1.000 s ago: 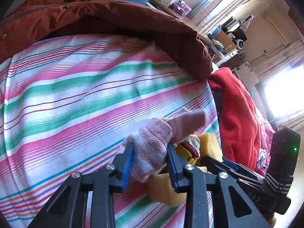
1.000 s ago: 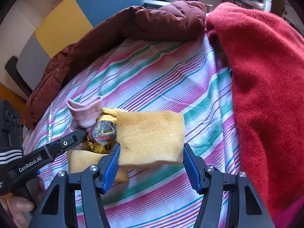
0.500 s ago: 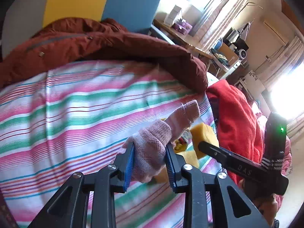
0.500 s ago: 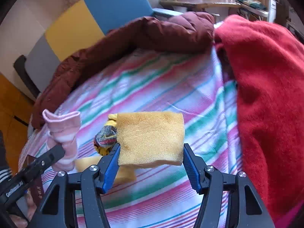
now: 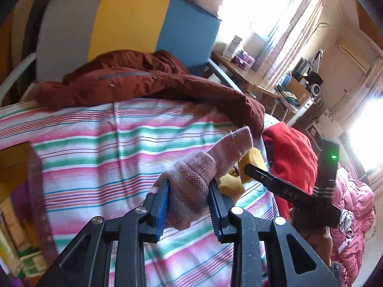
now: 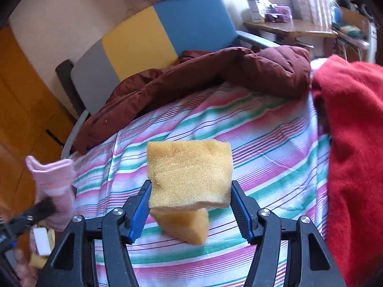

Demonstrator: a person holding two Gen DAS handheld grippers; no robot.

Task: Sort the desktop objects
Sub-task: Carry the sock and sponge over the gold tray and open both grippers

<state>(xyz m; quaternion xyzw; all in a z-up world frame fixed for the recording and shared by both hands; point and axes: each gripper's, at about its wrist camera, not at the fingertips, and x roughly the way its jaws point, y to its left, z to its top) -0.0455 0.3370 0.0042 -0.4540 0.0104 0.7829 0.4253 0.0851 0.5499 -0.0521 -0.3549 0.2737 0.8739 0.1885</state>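
Pink knitted sock is clamped by the left gripper; a yellow sponge is gripped by the right gripper, both above the striped sheet.

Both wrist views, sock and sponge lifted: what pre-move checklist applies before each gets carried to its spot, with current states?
1. Left claw shut on the pink sock: ok.
2. Right claw shut on the yellow sponge: ok.
3. Sponge clear of the striped sheet: ok.
4. Second sponge separate from the held one: ok.
5. Drop-off spots visible: cannot tell.
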